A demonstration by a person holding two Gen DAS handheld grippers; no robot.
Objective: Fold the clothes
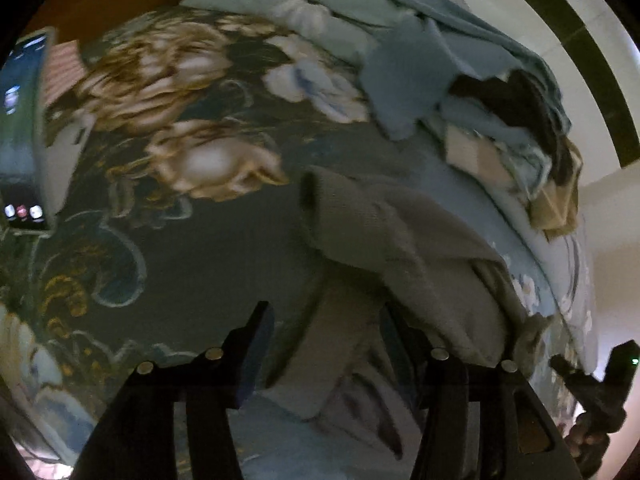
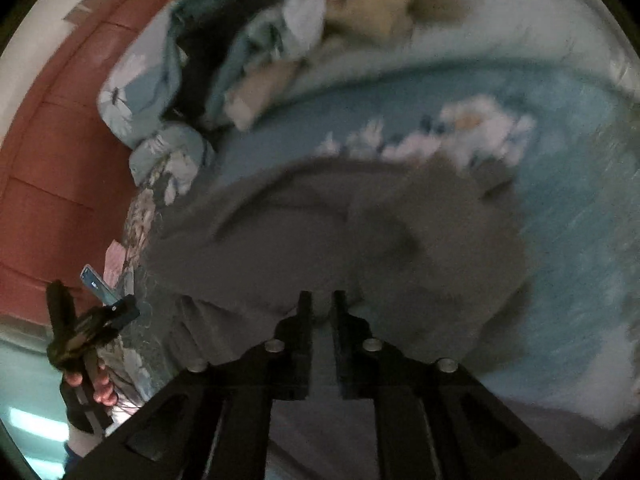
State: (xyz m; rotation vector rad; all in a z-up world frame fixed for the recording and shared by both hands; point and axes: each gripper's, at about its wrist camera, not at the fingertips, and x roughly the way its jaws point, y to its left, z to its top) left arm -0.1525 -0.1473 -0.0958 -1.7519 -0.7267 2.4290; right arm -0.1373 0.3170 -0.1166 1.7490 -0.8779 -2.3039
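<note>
Left wrist view: left tongs [image 1: 324,344] spread apart low over the bed [image 1: 180,240], a band of the grey garment [image 1: 400,240] lying between the prongs, nothing pinched. Right wrist view: right tongs [image 2: 320,312] nearly together, a narrow gap showing, tips at or buried in the grey garment's near hem [image 2: 320,240]; whether cloth is actually gripped cannot be told through the blur. Grey garment spread partly flat on the floral bedspread, one flap already doubled over along a diagonal crease, so mid-fold by the look of it, though equally a loose drop. To fold well: take two corners of the same hem, lift just enough to clear the bedspread, carry across in one even sweep, keep both sides level, lay edge onto edge, then smooth outward. Open bedspread ahead and to the left gives room. Beyond the garment, a heap of other clothes [image 1: 520,132] crowds the far side near the bed's edge; worth keeping sweeps short of it. Phone [image 1: 24,132] lies at the far left margin, well apart, but a wide swing could reach it.
</note>
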